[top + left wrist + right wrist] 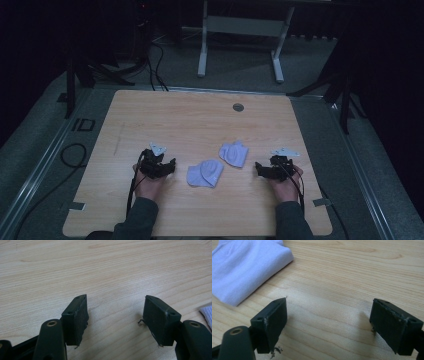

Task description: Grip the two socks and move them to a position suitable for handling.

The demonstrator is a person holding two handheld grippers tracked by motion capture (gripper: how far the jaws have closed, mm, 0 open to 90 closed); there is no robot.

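Grey-green sleeves (pixel 142 220) enter from the near edge of the pale wooden table (pixel 200 115), each hand holding a black two-jaw gripper low over the wood.

At the left, the left gripper (pixel 159 166) rests near the table's left half, its grey three-cornered plate (pixel 158 148) on top. In the left gripper view its jaws stand wide apart with bare wood grain between them and nothing held; a corner of white ribbed cloth (pixel 207 315) peeks in at the right edge.

Just right of that gripper lies a folded light lavender sock (pixel 205 173), flat on the table. A second folded light lavender sock (pixel 234 153) lies slightly farther back and to the right, close to the first but apart from it.

At the right, the right gripper (pixel 270 170) sits near that second sock, not touching it. In the right gripper view its jaws are spread wide and empty, and the lavender sock (pixel 244 267) lies ahead to the upper left.

A small round grey grommet (pixel 238 107) is set in the far part of the table.
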